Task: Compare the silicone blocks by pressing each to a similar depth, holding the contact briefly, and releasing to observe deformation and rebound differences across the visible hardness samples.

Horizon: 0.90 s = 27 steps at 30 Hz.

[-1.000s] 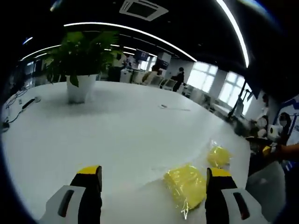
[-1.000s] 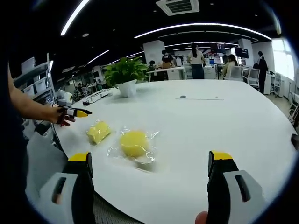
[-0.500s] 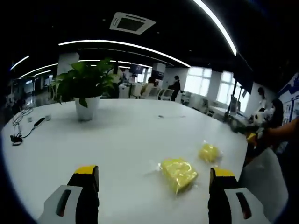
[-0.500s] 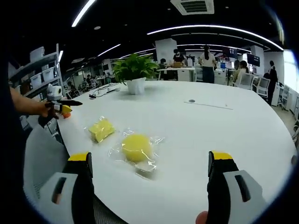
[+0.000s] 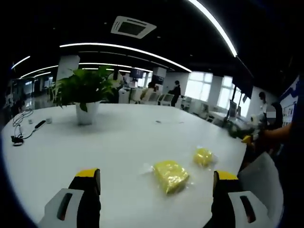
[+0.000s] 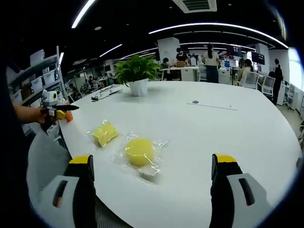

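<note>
Two bagged yellow silicone samples, a square block [image 6: 105, 133] and a rounder block [image 6: 139, 151], were seen lying side by side near the edge of the white table [image 6: 228, 128]. Neither was being pressed. The left gripper [image 5: 154, 183] and right gripper [image 6: 151, 166] were held released and well clear; every press was judged outstanding.

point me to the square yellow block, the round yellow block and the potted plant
square yellow block [image 5: 170, 175]: left gripper view, on its top face.
round yellow block [image 6: 139, 151]: right gripper view, middle of its domed top, inside the clear wrap.
potted plant [image 6: 138, 87]: right gripper view, on the white pot.
</note>
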Tool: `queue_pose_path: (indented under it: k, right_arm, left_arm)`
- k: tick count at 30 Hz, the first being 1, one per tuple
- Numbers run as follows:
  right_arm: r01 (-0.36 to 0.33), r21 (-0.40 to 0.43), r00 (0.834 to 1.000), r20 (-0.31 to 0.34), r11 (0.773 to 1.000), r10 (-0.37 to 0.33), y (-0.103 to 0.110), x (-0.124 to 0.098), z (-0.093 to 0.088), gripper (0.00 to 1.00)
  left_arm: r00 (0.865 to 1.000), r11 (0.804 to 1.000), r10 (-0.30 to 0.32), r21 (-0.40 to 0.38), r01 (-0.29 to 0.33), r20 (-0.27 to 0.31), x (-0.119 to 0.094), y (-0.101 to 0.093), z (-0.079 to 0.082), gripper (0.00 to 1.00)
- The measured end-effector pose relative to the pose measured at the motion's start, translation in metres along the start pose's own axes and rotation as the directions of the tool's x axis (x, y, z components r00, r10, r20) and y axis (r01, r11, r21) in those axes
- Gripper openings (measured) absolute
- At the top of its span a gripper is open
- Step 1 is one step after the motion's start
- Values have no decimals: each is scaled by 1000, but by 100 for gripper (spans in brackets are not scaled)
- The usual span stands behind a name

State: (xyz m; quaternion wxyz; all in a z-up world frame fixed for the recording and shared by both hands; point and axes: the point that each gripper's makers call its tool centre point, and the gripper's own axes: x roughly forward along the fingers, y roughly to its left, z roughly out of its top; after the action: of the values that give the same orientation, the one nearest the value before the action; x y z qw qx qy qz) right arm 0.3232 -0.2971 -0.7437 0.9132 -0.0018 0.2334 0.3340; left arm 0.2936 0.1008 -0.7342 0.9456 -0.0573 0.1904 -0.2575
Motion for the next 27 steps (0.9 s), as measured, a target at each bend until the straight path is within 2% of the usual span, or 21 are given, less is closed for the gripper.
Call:
queue_pose_path:
  k: [5, 8, 18, 27]
  right_arm:
    - [15, 18, 1000, -7, 1000, -14, -6, -3, -5, 96]
    - [19, 26, 1000, -6, 999, -19, -8, -4, -8, 96]
    - [18, 39, 1000, -26, 999, -17, -8, -2, -14, 96]
    - [-1, 32, 1000, -26, 999, 2, -9, -2, -10, 96]
  left_arm:
    - [1000, 999, -3, -32, 3, 5, 6, -3, 4, 100]
    - [999, 998, -28, -58, 27, -21, 10, -12, 2, 100]
    - [998, 997, -50, -59, 47, -50, 23, -31, 3, 100]
    - [994, 991, -105, -85, 101, -39, 63, -54, 23, 100]
